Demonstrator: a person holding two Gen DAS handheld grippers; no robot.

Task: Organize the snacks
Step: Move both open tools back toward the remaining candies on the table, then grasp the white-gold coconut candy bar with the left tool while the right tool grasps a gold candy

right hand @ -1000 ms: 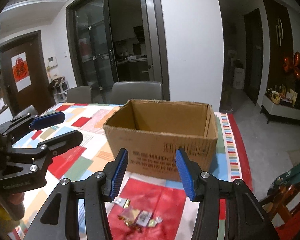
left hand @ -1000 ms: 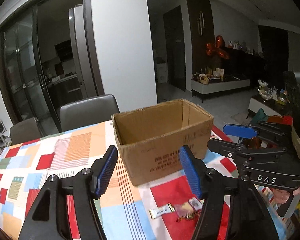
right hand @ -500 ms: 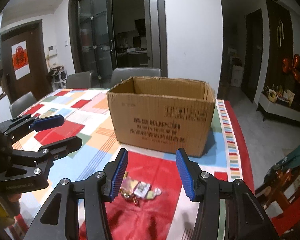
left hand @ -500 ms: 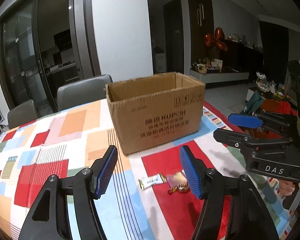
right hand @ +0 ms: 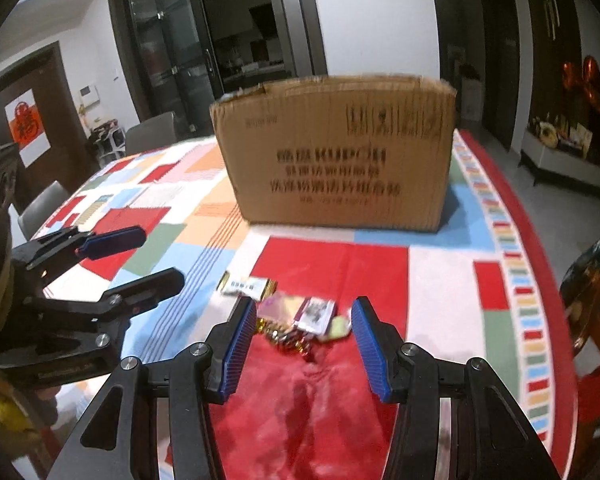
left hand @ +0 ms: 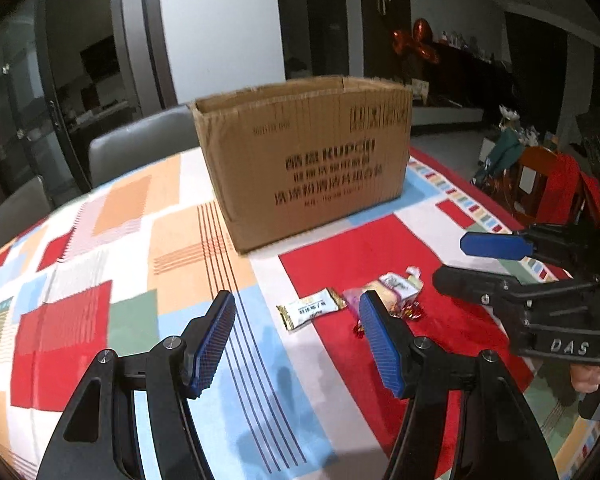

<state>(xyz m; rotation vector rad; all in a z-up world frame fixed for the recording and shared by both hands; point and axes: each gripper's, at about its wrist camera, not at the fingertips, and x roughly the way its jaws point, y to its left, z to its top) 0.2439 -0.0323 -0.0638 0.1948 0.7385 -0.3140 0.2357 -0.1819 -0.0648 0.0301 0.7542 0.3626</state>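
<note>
Right tool (left hand: 456, 262) marked DAS, cardboard box (left hand: 308, 160) printed KUPON

Table's got a patchwork cloth (left hand: 100, 264) in red, orange, blue and white. Cardboard box (left hand: 308, 160) sits toward the far side; a little heap of snack packets (right hand: 300, 316) lies nearer, on a red patch.

The worktop (left hand: 80, 264) has a cloth with a patchwork pattern: red, orange, light blue, green and white blocks, some with thin stripes, and a red border with small coloured rectangles. The cardboard box (left hand: 304, 160) is brown with dark printed letters. The snack packet (left hand: 310, 310) is white with gold ends. The candies (right hand: 288, 342) are gold and red. The fingers (right hand: 240, 350) are blue and ribbed on black frames.
</note>
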